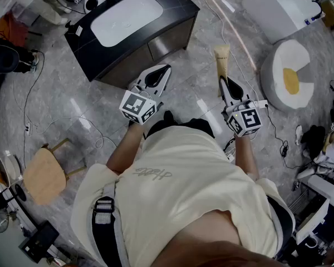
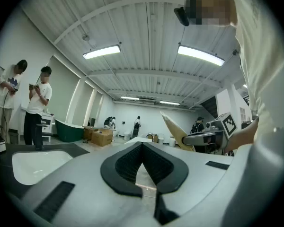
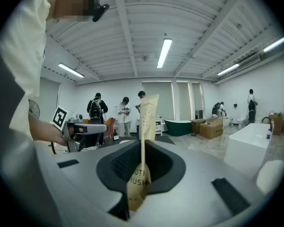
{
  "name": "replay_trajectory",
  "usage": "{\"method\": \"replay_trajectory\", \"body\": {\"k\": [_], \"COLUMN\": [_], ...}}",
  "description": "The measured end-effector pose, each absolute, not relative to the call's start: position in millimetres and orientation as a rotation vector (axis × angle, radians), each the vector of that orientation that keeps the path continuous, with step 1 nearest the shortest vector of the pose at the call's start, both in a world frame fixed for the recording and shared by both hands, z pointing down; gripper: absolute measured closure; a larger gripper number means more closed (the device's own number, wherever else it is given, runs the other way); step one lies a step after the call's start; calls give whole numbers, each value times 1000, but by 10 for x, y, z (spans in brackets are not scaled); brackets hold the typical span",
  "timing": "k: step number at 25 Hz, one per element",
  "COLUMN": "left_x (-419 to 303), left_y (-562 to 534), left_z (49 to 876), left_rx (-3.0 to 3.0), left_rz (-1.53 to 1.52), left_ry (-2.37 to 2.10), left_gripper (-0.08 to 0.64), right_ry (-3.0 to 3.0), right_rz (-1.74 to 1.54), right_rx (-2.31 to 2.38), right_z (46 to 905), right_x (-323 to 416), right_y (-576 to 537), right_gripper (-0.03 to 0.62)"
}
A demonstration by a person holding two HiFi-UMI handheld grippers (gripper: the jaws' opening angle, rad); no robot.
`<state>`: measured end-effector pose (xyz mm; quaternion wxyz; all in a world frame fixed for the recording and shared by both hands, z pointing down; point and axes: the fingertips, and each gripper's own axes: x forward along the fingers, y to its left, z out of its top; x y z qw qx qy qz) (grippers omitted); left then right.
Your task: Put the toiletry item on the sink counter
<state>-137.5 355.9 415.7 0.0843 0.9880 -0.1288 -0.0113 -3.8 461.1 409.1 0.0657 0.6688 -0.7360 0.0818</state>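
Observation:
The toiletry item is a flat beige tube, held upright in my right gripper, which is shut on its lower end. In the right gripper view the tube rises from between the black pads. My left gripper is shut with nothing in it, and its tips point at the front edge of the black sink counter with its white basin. The left gripper view shows that basin low at the left and the tube off to the right.
A white bathtub stands at the back right, with a round white seat beside it. A wooden stool is at the left. Cables run over the grey floor. Several people stand far off in the room.

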Motion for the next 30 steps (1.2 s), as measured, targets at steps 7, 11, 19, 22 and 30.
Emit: {"method": "replay_trajectory", "body": {"k": [7, 11, 19, 22, 30], "left_x": [-1481, -1550, -1590, -1486, -1101], "left_y": [3403, 3254, 3126, 3039, 2770], "left_z": [4192, 4192, 4370, 4408, 4502], "left_rx": [2937, 2934, 2892, 2885, 2878], "left_rz": [-40, -54, -34, -24, 46], "left_ry": [-380, -388, -369, -359, -382], "left_gripper": [557, 557, 557, 557, 557], "right_ry": [-2219, -2199, -2151, -2143, -2198], "right_rz": [222, 223, 260, 294, 421], "right_rx": [2012, 2017, 2035, 2047, 2003], "right_z": [4064, 4063, 4171, 4221, 4531], "right_x": [-183, -227, -260, -159, 225], "right_y": [4432, 4322, 4255, 4204, 3848], "right_gripper": [569, 569, 569, 569, 569]}}
